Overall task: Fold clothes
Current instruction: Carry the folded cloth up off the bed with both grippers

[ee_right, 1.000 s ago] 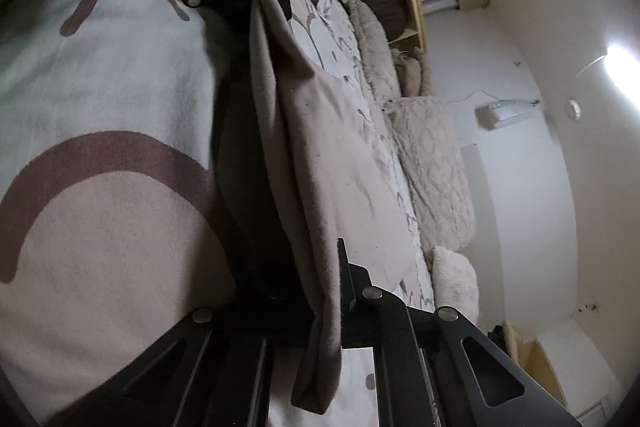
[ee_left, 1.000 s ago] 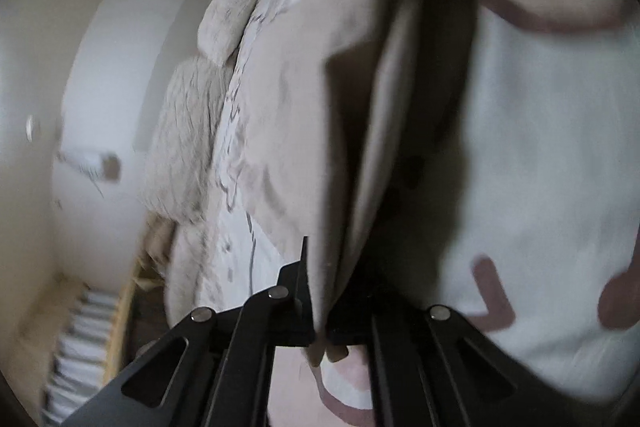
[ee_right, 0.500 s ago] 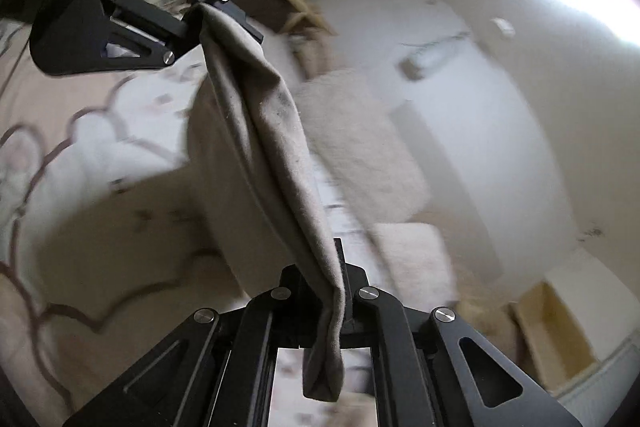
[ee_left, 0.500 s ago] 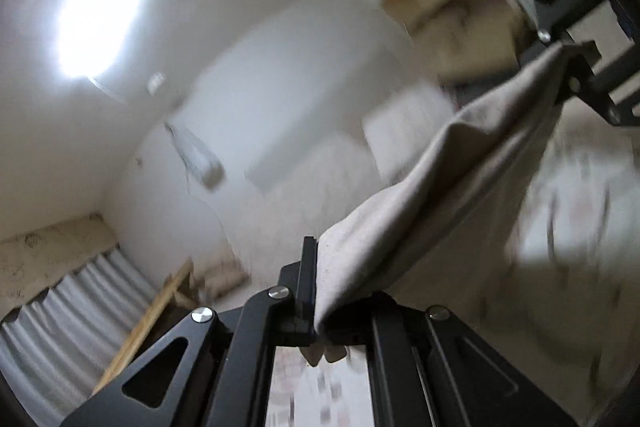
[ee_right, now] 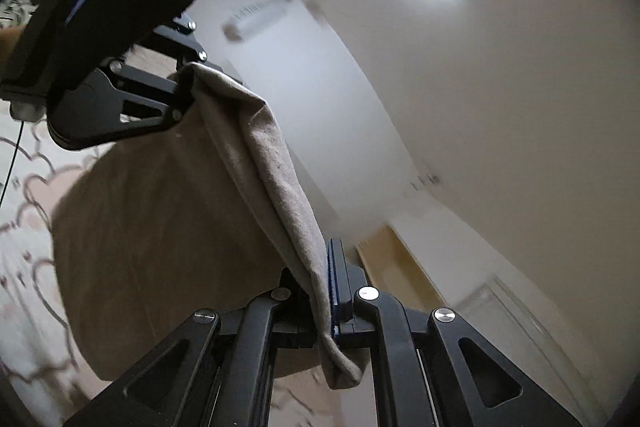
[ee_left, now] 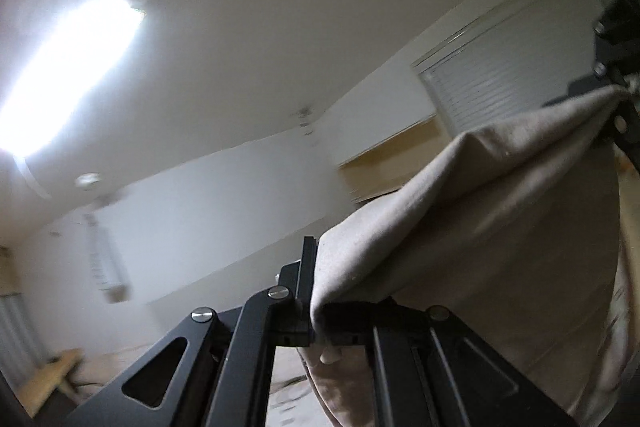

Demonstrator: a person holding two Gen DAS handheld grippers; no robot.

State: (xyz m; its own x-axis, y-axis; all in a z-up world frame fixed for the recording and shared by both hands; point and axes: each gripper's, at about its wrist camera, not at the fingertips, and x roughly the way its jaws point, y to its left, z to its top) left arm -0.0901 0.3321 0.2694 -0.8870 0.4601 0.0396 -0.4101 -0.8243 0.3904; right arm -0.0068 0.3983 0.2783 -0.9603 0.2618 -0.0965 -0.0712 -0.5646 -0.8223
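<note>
A beige cloth garment [ee_left: 480,211] hangs in the air, stretched between both grippers. My left gripper [ee_left: 316,311] is shut on one corner of its top edge. My right gripper [ee_right: 322,307] is shut on the other corner, with a short tail of cloth below the pads. In the right wrist view the garment [ee_right: 168,227] sags below the taut edge, and the left gripper [ee_right: 184,95] shows at the upper left. In the left wrist view the right gripper [ee_left: 618,99] shows at the far right edge. Both grippers point roughly level, high above the bed.
A patterned white bedspread [ee_right: 24,227] lies below the cloth. White walls and ceiling with a bright strip light [ee_left: 68,75] fill the views. A slatted white door [ee_left: 500,75] and wooden furniture [ee_left: 392,163] stand at the far side.
Both grippers rose steeply from just over the bed and the pillows, lifting the beige garment clear. The views swung from the bedding up to the walls and ceiling. Both grips stayed closed.
</note>
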